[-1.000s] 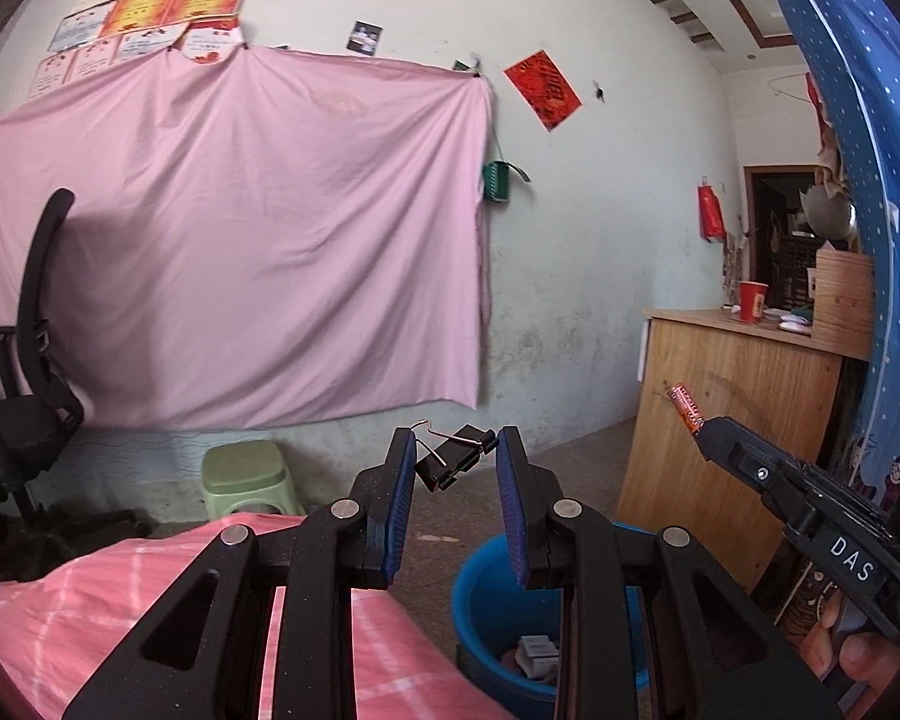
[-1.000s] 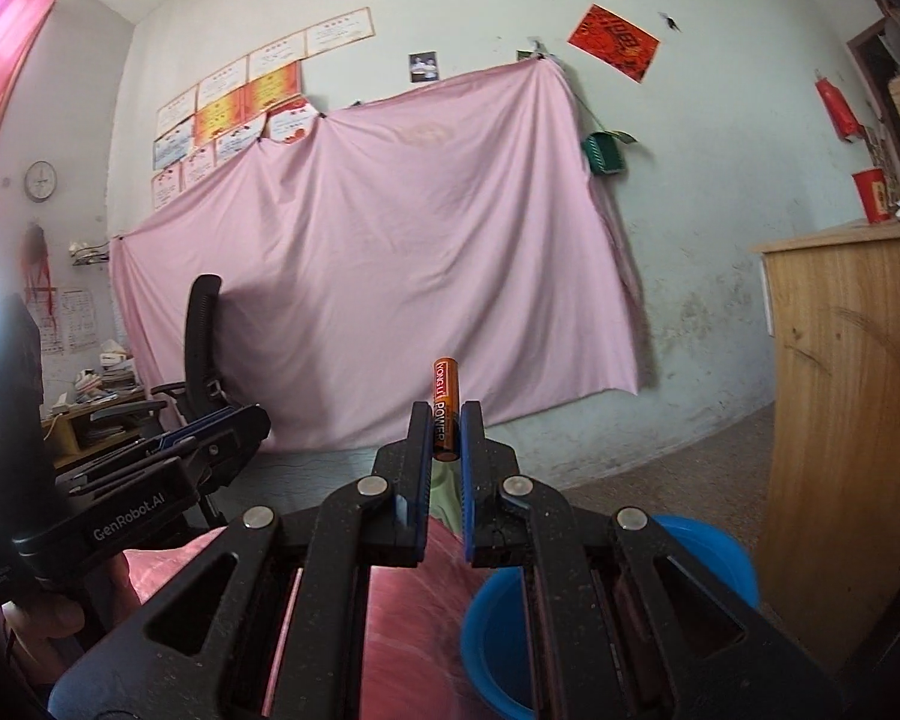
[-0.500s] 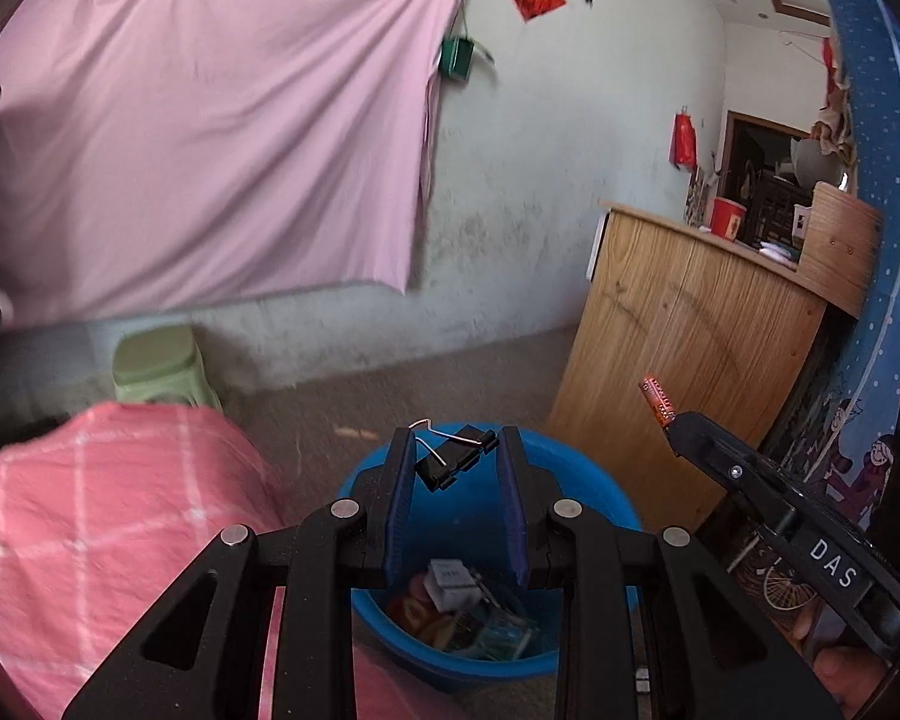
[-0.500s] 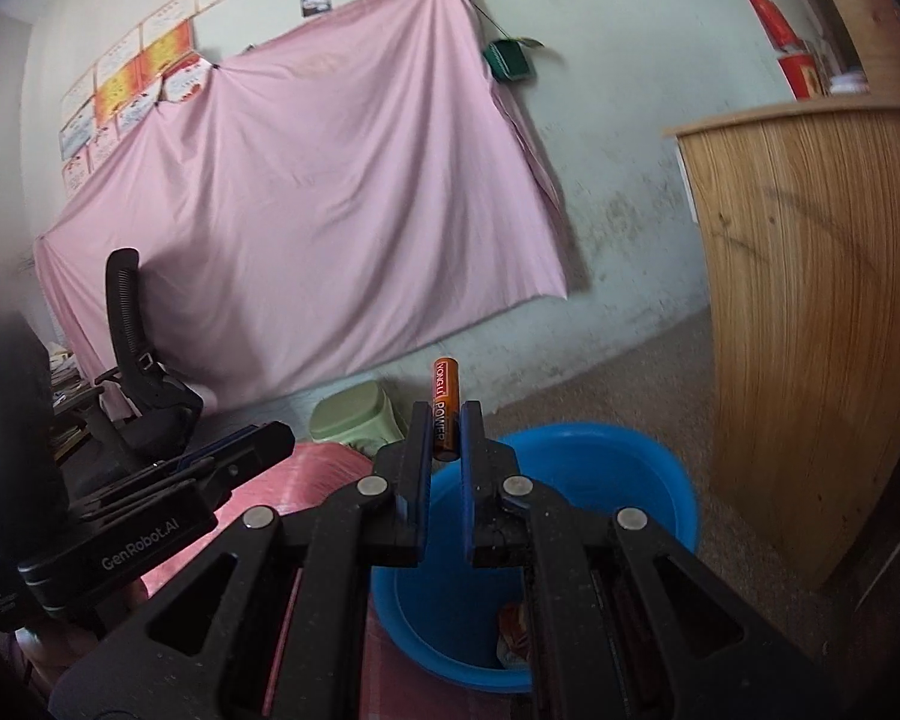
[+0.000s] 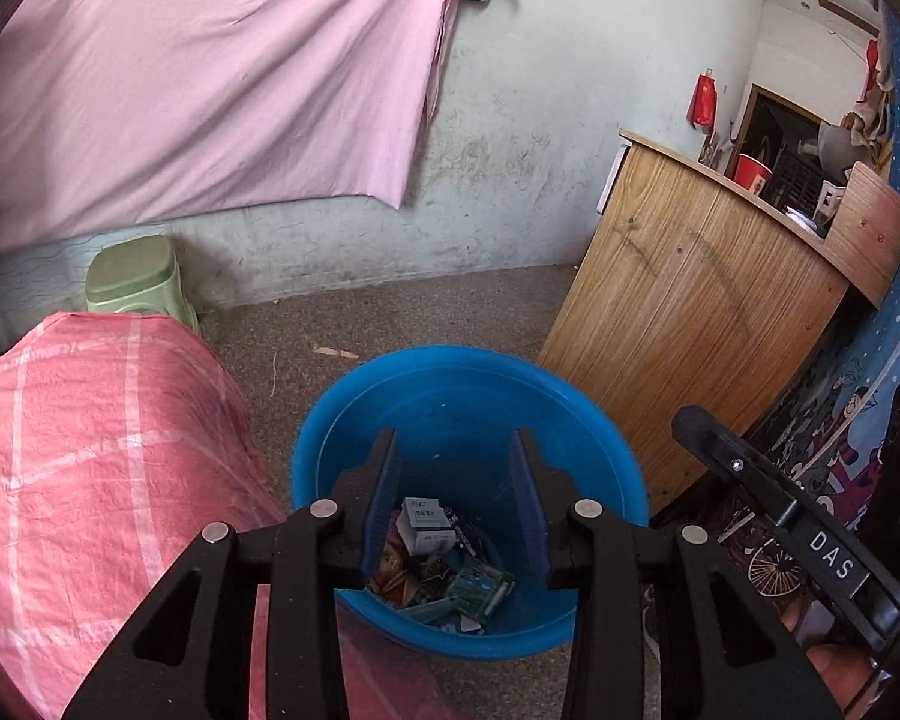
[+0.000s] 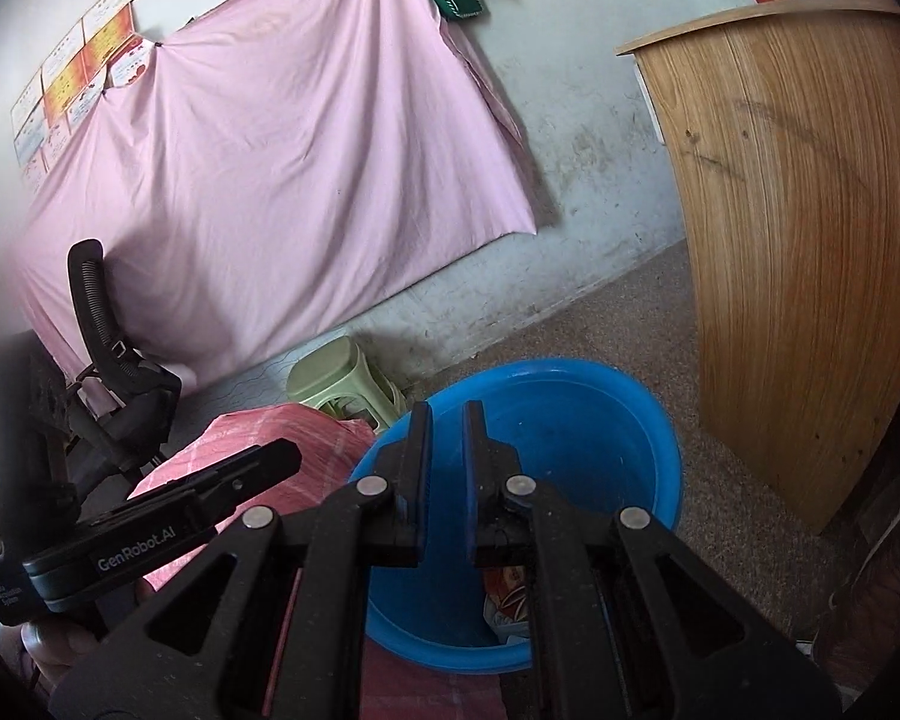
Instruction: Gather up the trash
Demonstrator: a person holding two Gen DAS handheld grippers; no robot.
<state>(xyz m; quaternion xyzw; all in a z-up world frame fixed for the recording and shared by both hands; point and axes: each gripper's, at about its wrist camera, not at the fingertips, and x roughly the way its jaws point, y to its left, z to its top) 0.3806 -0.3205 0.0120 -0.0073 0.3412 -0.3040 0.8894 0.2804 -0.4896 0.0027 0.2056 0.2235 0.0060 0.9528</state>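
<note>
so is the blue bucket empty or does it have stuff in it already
Not empty. The left wrist view shows the blue bucket upright on the floor, a pile of small boxes and wrappers across its bottom, well below the rim.

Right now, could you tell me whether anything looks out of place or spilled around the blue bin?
Only a pale scrap on the floor beyond the blue bin, between it and the wall; it looks like missed litter. The rest of the trash sits inside the bin, nothing spilled.

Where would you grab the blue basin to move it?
Likely by its rim, from above: one finger inside the wall, one outside. The blue basin stands upright and open, too wide to span; its far rim faces bare floor, clear of the pink checked cloth.
</note>
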